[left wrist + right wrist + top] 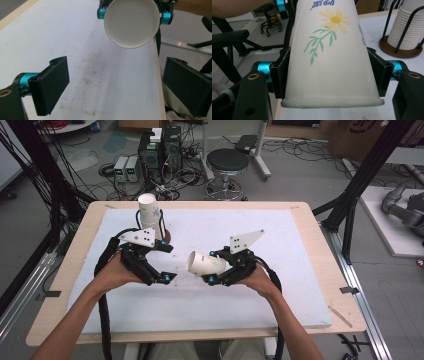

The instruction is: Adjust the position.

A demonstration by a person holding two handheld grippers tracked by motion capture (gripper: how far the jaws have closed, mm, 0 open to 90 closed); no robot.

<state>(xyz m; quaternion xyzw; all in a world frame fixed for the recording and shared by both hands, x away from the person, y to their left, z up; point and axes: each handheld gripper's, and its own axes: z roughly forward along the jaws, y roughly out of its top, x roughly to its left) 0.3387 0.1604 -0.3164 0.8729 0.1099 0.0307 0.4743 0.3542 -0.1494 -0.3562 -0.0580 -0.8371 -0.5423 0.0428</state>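
Observation:
A white paper cup (205, 263) with a yellow flower print (329, 50) lies on its side just above the white board, and my right gripper (211, 266) is shut on its wall from both sides. One round end of the cup (131, 22) faces my left gripper (169, 263), which stands a short way to its left. That left gripper (120, 87) is open, its black pads (53, 85) wide apart with nothing between them. In the right gripper view the right gripper (332, 75) presses both pads (280, 75) against the cup.
A stack of paper cups (149, 215) stands in a black wire holder with a round wooden base (399, 48) at the back left of the white foam board (280, 290). The board lies on a wooden table (75, 245). A stool (227, 162) and electronics stand on the floor beyond.

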